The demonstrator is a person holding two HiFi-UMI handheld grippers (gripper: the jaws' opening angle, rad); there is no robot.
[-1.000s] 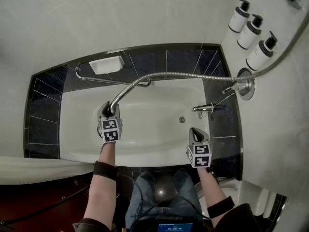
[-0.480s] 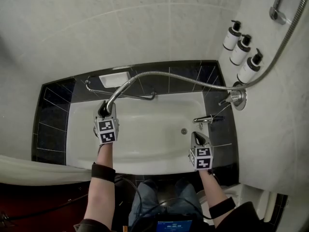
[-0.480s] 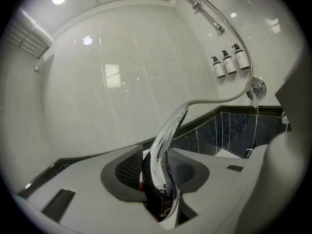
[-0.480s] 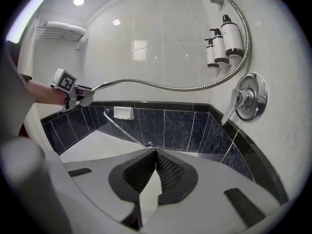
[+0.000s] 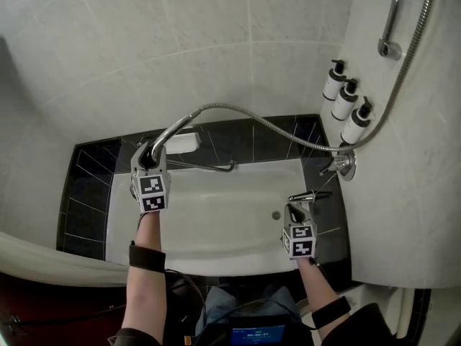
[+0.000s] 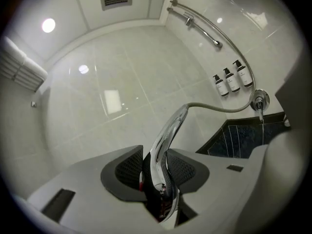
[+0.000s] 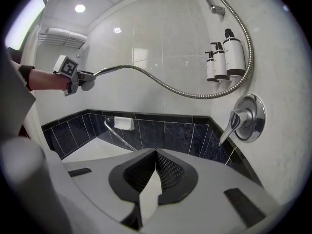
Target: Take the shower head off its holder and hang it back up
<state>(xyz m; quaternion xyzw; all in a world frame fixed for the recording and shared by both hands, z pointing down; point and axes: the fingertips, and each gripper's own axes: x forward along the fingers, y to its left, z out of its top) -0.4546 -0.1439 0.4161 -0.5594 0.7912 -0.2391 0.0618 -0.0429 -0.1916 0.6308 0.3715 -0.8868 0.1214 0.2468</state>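
Shower head [image 6: 168, 135], spray face hidden within left hand-held gripper [image 5: 150, 161]

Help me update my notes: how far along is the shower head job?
Done: the shower head is off the wall rail. In hand: the left gripper is clamped on its handle, with the hose trailing to the wall; the right gripper is shut and empty. Left: hanging it back on the holder on that rail.
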